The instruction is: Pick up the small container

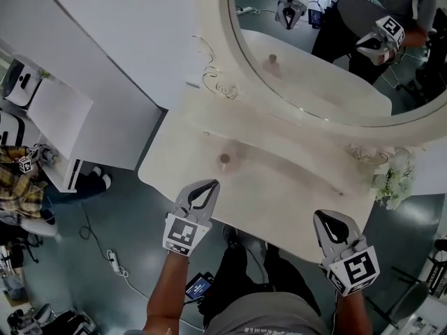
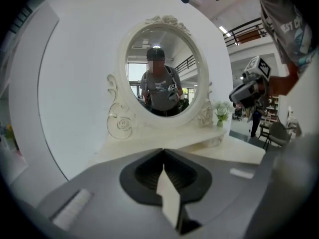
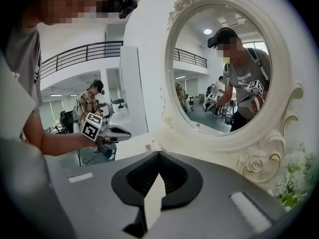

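The small container (image 1: 224,160), a little round pale jar, stands on the cream vanity table (image 1: 279,194), left of its middle. My left gripper (image 1: 208,185) hovers at the table's near edge, just short of the container and slightly left of it, with its jaws together and nothing between them. My right gripper (image 1: 323,216) hangs at the near right edge, far from the container, also shut and empty. In the left gripper view the closed jaws (image 2: 163,150) point at the mirror. In the right gripper view the closed jaws (image 3: 158,153) point at the mirror's frame.
A large oval mirror (image 1: 321,47) in a carved white frame stands at the table's back and reflects the container and both grippers. White flowers (image 1: 391,180) sit at the table's right end. A white wall (image 1: 119,54) rises behind, and a white cabinet (image 1: 56,117) stands to the left.
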